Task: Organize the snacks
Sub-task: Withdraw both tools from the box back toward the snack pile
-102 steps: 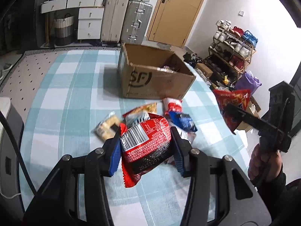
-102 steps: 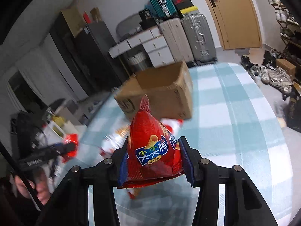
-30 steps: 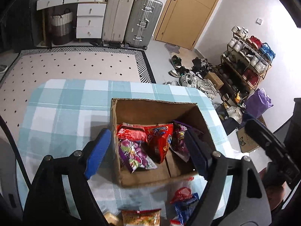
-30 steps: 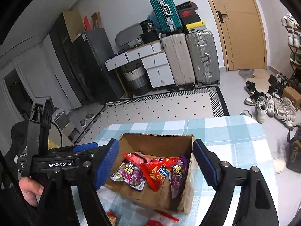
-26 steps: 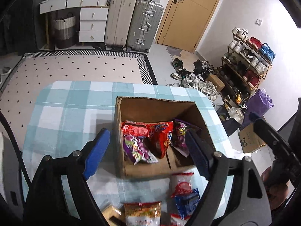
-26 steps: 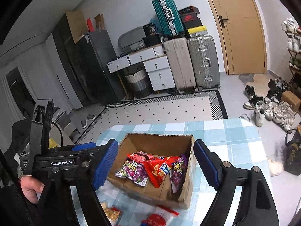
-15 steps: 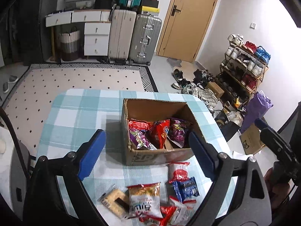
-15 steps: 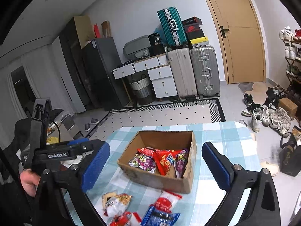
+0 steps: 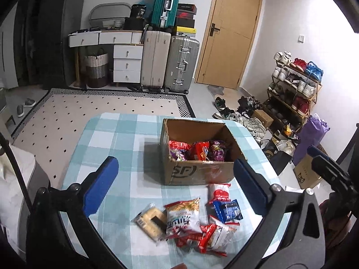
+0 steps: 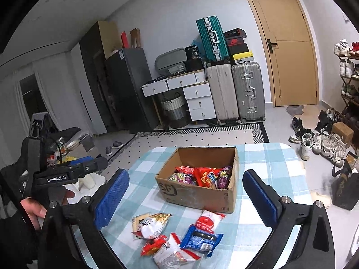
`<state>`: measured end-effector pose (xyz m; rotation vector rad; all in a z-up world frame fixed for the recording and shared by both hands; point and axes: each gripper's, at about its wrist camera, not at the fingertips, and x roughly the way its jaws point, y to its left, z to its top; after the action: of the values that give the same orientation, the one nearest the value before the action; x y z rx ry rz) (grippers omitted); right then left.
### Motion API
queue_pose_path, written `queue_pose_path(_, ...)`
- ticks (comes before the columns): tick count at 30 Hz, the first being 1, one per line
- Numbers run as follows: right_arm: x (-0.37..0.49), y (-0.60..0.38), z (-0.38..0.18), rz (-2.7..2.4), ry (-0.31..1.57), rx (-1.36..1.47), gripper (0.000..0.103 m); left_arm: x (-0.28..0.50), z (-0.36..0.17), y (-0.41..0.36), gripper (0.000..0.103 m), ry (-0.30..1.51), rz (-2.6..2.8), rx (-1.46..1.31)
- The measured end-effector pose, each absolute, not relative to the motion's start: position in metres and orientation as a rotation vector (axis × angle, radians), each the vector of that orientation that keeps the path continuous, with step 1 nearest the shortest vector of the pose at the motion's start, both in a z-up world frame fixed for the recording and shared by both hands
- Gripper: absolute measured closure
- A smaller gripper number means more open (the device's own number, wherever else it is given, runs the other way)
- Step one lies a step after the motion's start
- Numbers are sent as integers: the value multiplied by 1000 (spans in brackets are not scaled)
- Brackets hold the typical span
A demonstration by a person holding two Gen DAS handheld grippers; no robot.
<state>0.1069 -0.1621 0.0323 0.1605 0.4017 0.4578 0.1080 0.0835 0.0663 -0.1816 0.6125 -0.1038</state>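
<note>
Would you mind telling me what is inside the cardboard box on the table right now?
The cardboard box holds several snack packets: a red packet in the middle, with purple packets either side. Anything beneath them, and the box floor, is covered from both views.

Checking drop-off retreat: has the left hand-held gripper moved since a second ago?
Yes. The left hand-held gripper backed away from the cardboard box; the snack pile now shows below it.

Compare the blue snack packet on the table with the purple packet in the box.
The blue packet lies flat on the checked tablecloth, in front of the cardboard box; the purple packet stands on edge inside it. The blue one lies among loose packets; the purple one leans against a red bag. Both are small sealed snack packets, and neither gripper holds either.
</note>
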Motion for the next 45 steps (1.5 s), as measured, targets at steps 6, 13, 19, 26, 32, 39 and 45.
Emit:
queue_pose_path(6, 87, -158, 33, 466, 378, 160, 0, 84, 60, 90, 1, 629, -90, -203)
queue_pose_path(13, 70, -152, 15, 453, 378, 161, 0, 73, 32, 81, 1, 673, -95, -206)
queue_pose_path(19, 71, -148, -13, 442, 434, 189, 0, 64, 7, 67, 1, 674, -88, -175)
queue_pose_path(26, 74, -143, -46, 430, 492, 200, 0, 61, -24, 64, 1, 706, -80, -208)
queue_pose_path(32, 79, -144, -86, 423, 575, 260, 0, 62, -52, 65, 1, 742, -77, -241)
queue_pose_path(39, 93, -139, -132, 425, 679, 306, 0, 63, -78, 64, 1, 780, -71, -239)
queue_pose_path(45, 104, -131, -155, 436, 755, 315, 0, 63, -91, 69, 1, 804, -69, -257)
